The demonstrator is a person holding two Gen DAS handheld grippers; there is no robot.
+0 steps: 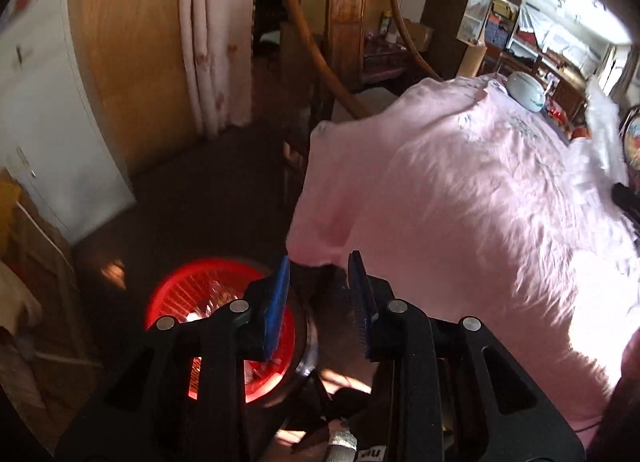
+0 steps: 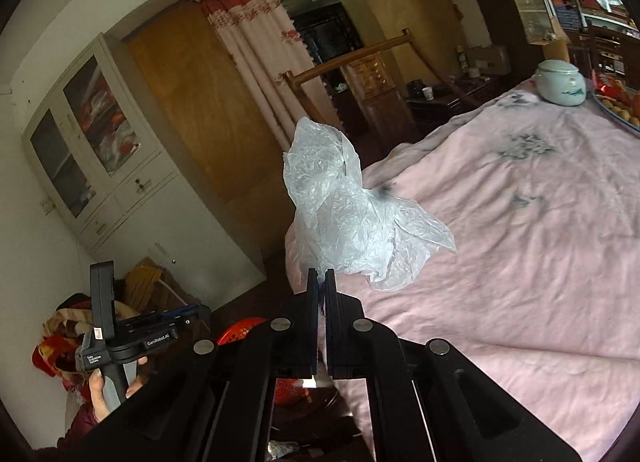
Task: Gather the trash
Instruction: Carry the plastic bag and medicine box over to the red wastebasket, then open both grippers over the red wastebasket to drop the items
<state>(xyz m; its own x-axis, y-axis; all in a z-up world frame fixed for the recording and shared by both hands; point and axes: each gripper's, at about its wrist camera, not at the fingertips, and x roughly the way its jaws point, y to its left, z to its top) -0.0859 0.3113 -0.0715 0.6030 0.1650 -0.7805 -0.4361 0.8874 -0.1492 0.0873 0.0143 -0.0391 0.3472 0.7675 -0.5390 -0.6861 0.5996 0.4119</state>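
Observation:
A crumpled clear plastic bag (image 2: 340,205) sticks up from my right gripper (image 2: 320,274), which is shut on its lower end above the edge of the pink-covered table (image 2: 520,242). On the dark floor beside the table stands a red slatted basket (image 1: 188,294) with some shiny wrappers inside. My left gripper (image 1: 320,262) hangs over it, next to the table's corner (image 1: 460,181). Its blue pads (image 1: 276,302) stand a narrow gap apart with nothing between them. In the right wrist view a rim of the basket (image 2: 240,332) shows behind the fingers.
A pale ceramic jar (image 2: 560,83) and a tray of snacks sit at the far end of the table. A wooden chair (image 1: 320,45) stands behind the table corner. A white cabinet (image 2: 100,149), a flowered curtain (image 1: 216,41) and piled blankets (image 2: 60,342) line the left side.

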